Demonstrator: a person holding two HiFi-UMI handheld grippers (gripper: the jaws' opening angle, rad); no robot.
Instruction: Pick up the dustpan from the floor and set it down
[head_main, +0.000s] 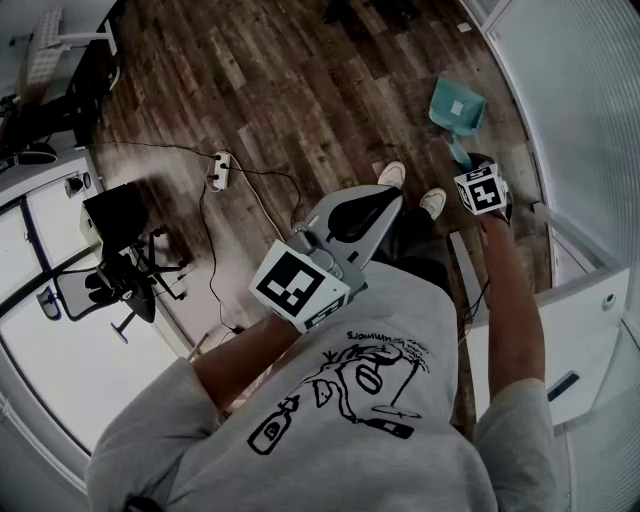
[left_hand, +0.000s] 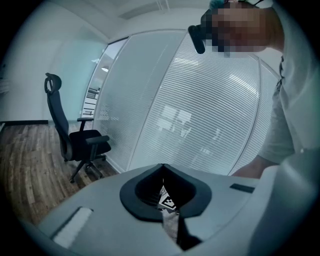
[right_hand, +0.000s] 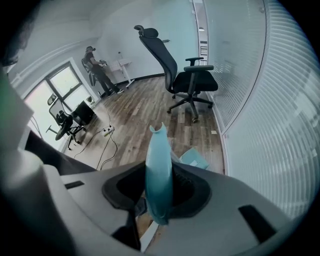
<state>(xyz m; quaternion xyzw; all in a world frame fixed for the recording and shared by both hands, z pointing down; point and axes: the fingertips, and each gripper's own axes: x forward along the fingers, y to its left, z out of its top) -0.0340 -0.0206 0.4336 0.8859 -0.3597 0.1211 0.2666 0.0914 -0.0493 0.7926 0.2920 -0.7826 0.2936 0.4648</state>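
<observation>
Now, with right gripper (right_hand: 159, 190) clamped on handle (right_hand: 158, 150) between its fingers, left gripper (left_hand: 162, 169) closed empty, lift dustpan (head_main: 457, 103) straight, without swinging.

This is an office. 1 black swivel chair (right_hand: 189, 75) with a headrest stands on the wood-plank floor (right_hand: 150, 107) beside a glass wall (right_hand: 260, 100) covered with slatted blinds. A 2nd swivel chair (right_hand: 65, 125) sits by the window (right_hand: 62, 82). A power strip (head_main: 220, 170) and its cables lie on the floor, and a person (right_hand: 97, 70) stands at a tall white desk (right_hand: 122, 65).
</observation>
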